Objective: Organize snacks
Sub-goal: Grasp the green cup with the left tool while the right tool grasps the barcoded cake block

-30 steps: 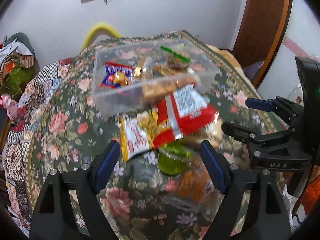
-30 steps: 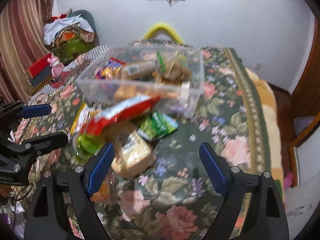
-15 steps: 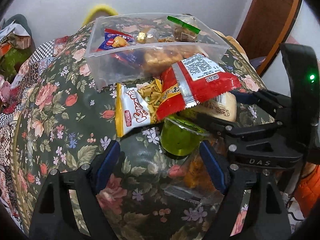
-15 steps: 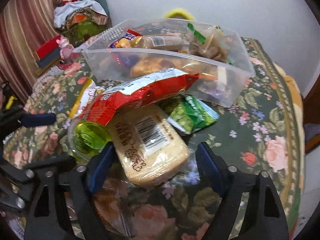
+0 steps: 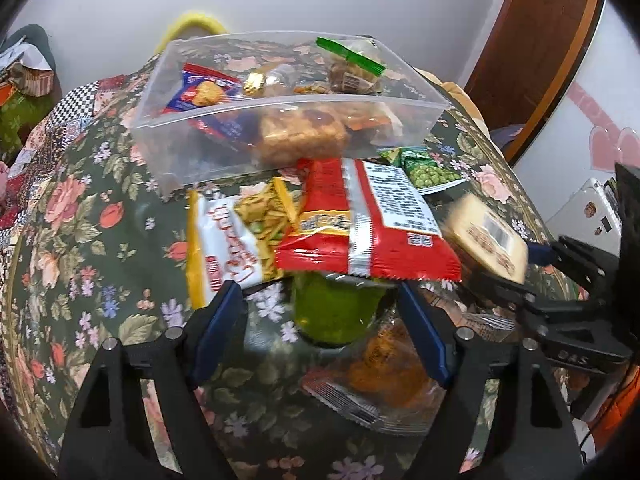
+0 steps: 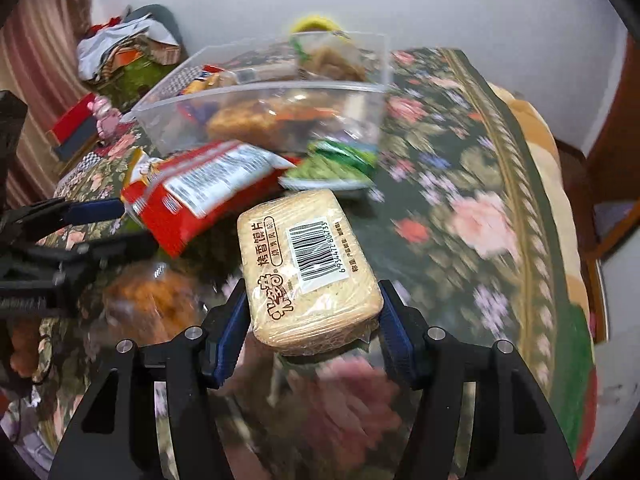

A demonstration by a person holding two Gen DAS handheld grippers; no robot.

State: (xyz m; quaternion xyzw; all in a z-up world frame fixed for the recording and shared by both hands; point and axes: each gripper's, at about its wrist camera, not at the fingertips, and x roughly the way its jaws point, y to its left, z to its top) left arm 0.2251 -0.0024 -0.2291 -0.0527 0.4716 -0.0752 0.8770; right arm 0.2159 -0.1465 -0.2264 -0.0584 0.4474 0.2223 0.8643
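Floral green cloth [image 5: 100,248] covers the bench in the left wrist view, with a white wall behind and a brown door at right. A clear plastic bin [image 5: 280,136] holds wrapped snacks. In front of it lie a yellow-white chip bag [image 5: 232,236], a red packet [image 5: 360,232] and a green pea bag [image 5: 428,172]. The left claw [image 5: 320,320] stands released, its jaws either side of a green jelly cup [image 5: 332,312] without touching.

Right wrist view: the same cloth [image 6: 460,208], blurred, striped curtain at left. The right claw [image 6: 314,320] is clenched on a pale biscuit pack [image 6: 308,268] with a barcode label, near the bin [image 6: 260,120].
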